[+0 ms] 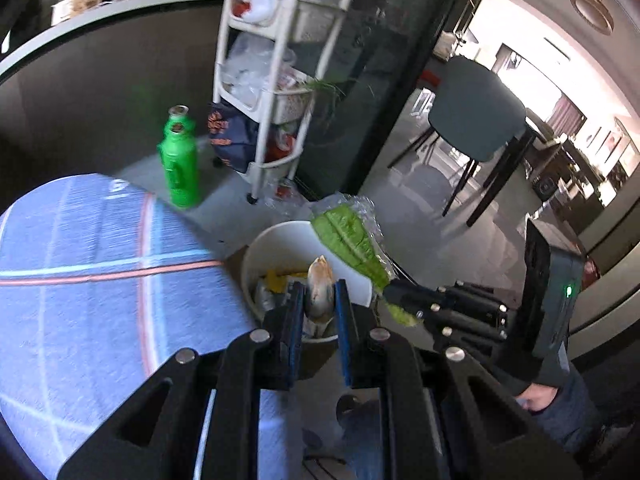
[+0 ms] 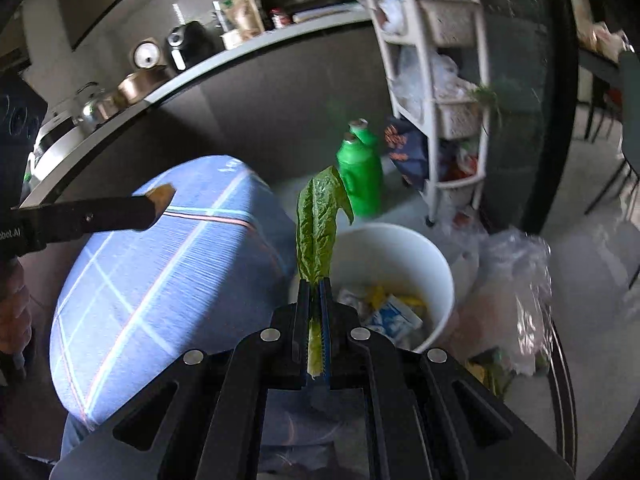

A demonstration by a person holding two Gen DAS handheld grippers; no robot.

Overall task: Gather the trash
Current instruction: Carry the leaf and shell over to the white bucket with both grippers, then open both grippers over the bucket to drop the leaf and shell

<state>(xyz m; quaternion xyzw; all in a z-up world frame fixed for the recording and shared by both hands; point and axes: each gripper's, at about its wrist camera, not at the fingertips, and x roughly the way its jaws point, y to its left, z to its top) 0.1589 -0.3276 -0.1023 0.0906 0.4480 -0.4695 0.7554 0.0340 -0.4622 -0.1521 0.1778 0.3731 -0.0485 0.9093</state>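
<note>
Both loaded grippers above bin (image 2: 436,268) rim

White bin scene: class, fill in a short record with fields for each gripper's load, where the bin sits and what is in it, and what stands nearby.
left gripper: shut on a pale tan food scrap, above the bin
right gripper: shut on a green lettuce leaf, leaf standing upright
white bin: on the floor beside the blue checked tablecloth; holds yellow and white wrappers
green bottles: upright on the floor behind the bin
white shelf cart: right of the bottles, stuffed with plastic bags
</note>
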